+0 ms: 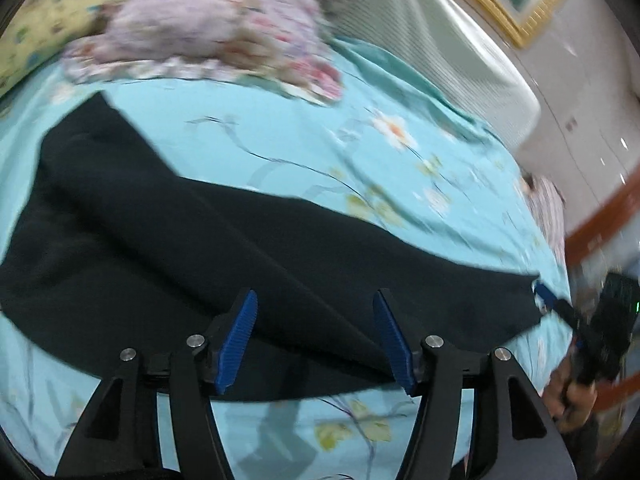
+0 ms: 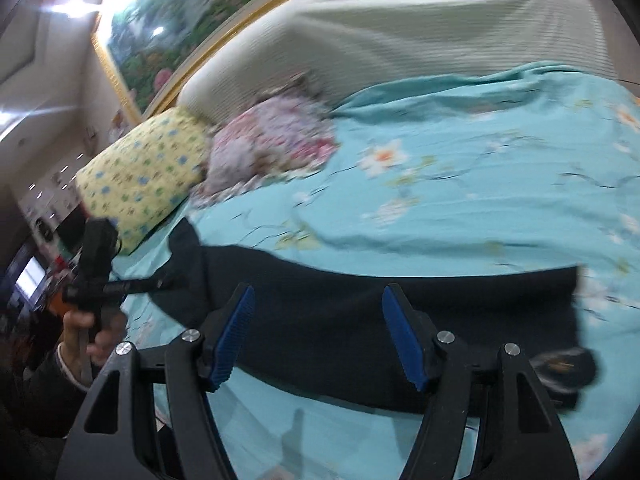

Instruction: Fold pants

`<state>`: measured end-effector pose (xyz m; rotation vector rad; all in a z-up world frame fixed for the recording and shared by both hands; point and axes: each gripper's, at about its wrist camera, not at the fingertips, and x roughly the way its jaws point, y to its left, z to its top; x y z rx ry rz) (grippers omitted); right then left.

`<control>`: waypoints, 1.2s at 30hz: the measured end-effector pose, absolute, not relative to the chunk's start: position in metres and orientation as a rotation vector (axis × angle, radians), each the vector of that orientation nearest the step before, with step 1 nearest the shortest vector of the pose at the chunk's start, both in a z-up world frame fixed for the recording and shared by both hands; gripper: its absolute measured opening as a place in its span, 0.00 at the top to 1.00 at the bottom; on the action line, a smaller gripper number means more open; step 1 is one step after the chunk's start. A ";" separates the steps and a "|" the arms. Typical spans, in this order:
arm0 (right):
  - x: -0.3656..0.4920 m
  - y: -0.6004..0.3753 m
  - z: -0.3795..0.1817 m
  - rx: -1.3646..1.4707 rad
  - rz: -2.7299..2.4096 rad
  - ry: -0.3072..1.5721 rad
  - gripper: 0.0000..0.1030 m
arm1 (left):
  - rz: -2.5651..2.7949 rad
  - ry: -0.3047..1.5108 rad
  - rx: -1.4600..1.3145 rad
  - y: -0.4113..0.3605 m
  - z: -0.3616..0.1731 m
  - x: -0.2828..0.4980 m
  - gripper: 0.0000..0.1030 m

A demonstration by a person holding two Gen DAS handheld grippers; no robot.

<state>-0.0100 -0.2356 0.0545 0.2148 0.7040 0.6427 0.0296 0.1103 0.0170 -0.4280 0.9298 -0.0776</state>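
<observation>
While both frames are motion-blurred, the layout reads OK: black pants (image 1: 200, 248) lie spread across a turquoise floral bedsheet (image 1: 280, 136), running roughly left to right in front of both cams, w/ one wide end toward the pillows and the narrower end off to the right. Left gripper (image 1: 316, 336) hovers over the near edge of the fabric, blue pads (image 1: 238, 340) wide apart, nothing btwn them; can't tell if the tips touch the cloth. Right gripper (image 2: 318, 332) sits likewise above the pants (image 2: 360, 320), jaws spread, nothing pinched. In the left wrist view the right gripper (image 1: 550, 298) shows at the far right edge, its blue tip touching or just beside the end of the pants, held by a hand (image 1: 572, 396); its jaw state isn't readable from that angle. In the right wrist view the left gripper (image 2: 160, 282) shows at left, pointing at the pants' wide end, gripped by the person's left hand (image 2: 92, 332). A small dark item w/ a yellowish mark (image 2: 564, 368) lies at the pants' near right corner; too blurred to ID. At the head of the bed: a yellow patterned pillow (image 2: 140, 184), a pink floral pillow (image 2: 272, 144) just beside it, a white ribbed headboard (image 2: 400, 36), and a gold-framed picture (image 2: 168, 24) on the wall above.
</observation>
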 end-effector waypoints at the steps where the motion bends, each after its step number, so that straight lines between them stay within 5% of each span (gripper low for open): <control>1: -0.009 -0.227 0.054 0.216 0.660 0.707 0.35 | -0.041 0.925 -0.434 0.121 0.020 0.030 0.38; 16: 0.013 -0.114 0.043 0.180 0.918 0.800 0.35 | 0.258 0.987 -0.463 0.206 0.039 0.076 0.32; 27: 0.039 -0.015 0.016 0.062 1.070 0.947 0.35 | 0.410 1.204 -0.342 0.225 0.005 0.134 0.32; 36: 0.051 0.019 -0.003 0.009 1.103 1.022 0.35 | 0.411 1.216 -0.306 0.221 -0.018 0.132 0.35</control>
